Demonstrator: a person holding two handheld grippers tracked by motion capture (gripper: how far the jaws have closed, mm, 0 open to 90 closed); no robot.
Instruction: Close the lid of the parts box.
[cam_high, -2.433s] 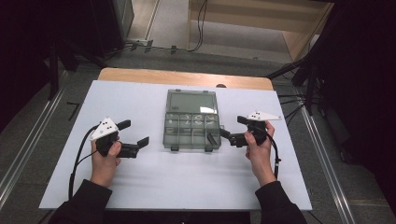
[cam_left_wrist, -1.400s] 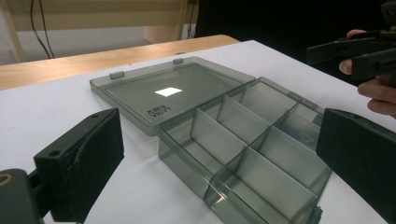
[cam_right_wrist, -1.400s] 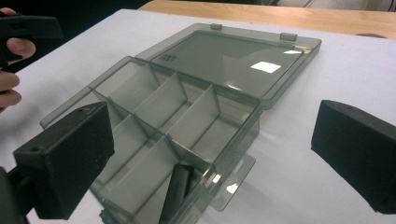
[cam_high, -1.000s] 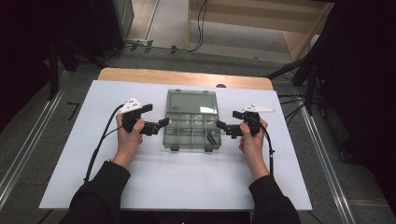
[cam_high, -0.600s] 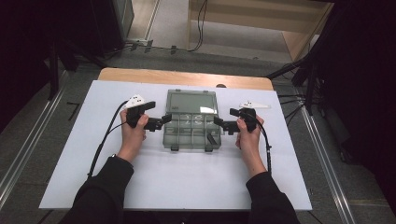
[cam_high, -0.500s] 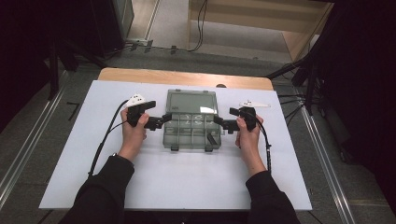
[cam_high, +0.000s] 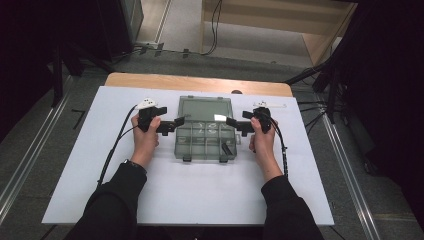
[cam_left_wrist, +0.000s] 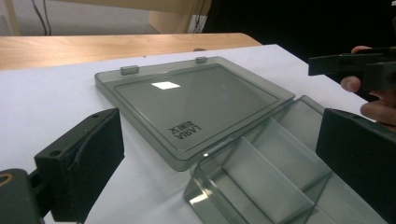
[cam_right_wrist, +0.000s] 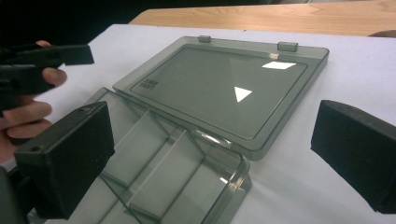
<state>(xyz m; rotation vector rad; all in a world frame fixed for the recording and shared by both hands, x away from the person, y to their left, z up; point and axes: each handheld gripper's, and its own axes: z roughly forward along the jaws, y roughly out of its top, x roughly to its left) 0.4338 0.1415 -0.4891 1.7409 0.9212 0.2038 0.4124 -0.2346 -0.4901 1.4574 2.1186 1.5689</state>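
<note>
A smoky clear compartment box (cam_high: 205, 142) lies open mid-table, its lid (cam_high: 205, 108) folded flat toward the far side. A small dark piece (cam_high: 227, 149) sits in its front right corner. My left gripper (cam_high: 172, 125) is open at the box's left edge, near the hinge line. Opposite it, my right gripper (cam_high: 236, 125) stands open at the right edge. In the left gripper view the open gripper (cam_left_wrist: 219, 168) frames the lid (cam_left_wrist: 196, 102) and empty compartments (cam_left_wrist: 271, 172). In the right gripper view the open gripper (cam_right_wrist: 210, 158) frames the lid (cam_right_wrist: 219, 93) and dividers (cam_right_wrist: 159, 172).
The white table top (cam_high: 200, 200) has free room in front of the box and to both sides. A wooden strip (cam_high: 200, 82) runs along the far edge. Dark floor and metal rails surround the table. Cables trail from both grippers along the forearms.
Over the last seconds both hands moved forward and inward from the table's front sides to the box's left and right edges. In the last half second they hardly shifted.
</note>
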